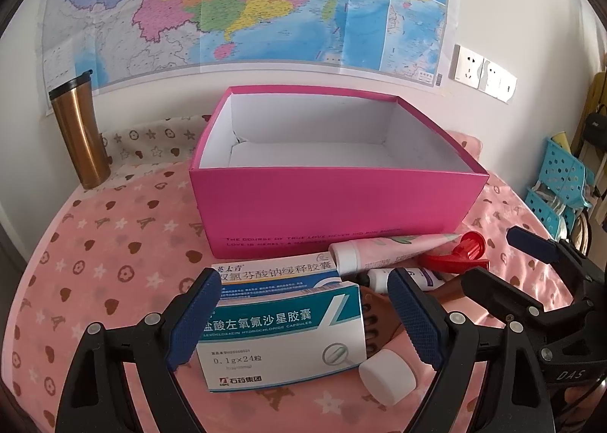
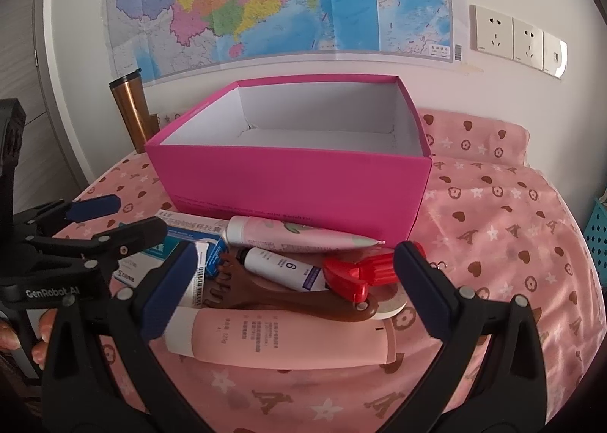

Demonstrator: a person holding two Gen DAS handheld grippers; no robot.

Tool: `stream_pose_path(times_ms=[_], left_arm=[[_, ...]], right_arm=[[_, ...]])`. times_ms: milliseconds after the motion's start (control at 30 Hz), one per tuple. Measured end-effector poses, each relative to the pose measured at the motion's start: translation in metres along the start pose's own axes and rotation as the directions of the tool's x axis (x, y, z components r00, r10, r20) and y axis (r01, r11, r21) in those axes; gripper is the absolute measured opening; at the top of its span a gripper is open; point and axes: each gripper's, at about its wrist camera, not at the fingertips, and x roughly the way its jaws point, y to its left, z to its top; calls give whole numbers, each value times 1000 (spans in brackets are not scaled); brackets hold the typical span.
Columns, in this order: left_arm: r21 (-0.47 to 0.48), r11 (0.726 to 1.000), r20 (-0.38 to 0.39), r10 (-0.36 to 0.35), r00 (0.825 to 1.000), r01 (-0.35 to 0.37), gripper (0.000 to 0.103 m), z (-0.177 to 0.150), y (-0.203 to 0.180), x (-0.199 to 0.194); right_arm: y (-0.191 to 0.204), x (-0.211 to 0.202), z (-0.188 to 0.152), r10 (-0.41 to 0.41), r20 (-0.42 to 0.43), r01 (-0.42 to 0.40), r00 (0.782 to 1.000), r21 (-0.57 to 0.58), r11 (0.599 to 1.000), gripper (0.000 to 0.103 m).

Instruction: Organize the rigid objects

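An empty pink box (image 1: 334,205) (image 2: 288,175) with white inner walls stands open on the pink cloth. In front of it lies a pile: a teal medicine box (image 1: 280,334), a blue-white medicine box (image 1: 277,273), a floral pink tube (image 2: 299,233), a small white tube (image 2: 284,268), a red spray trigger (image 2: 360,273), a brown massager (image 2: 288,300) and a pink bottle (image 2: 288,342). My left gripper (image 1: 305,319) is open, its fingers either side of the teal box. My right gripper (image 2: 297,292) is open over the pink bottle and the massager.
A bronze tumbler (image 1: 79,129) stands at the back left near the wall. Above hang a map (image 1: 242,0) and wall sockets (image 2: 516,38). Blue baskets (image 1: 561,175) sit past the right edge. A hand (image 2: 22,334) holds the left gripper.
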Motion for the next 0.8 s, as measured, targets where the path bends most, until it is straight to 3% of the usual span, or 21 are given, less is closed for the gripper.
stream_pose_path(times_ms=[800], left_arm=[[5, 1000, 2, 0, 1000, 0, 91, 1, 0, 1]], right_arm=[[-1, 5, 0, 45, -18, -44, 999, 20, 999, 103]])
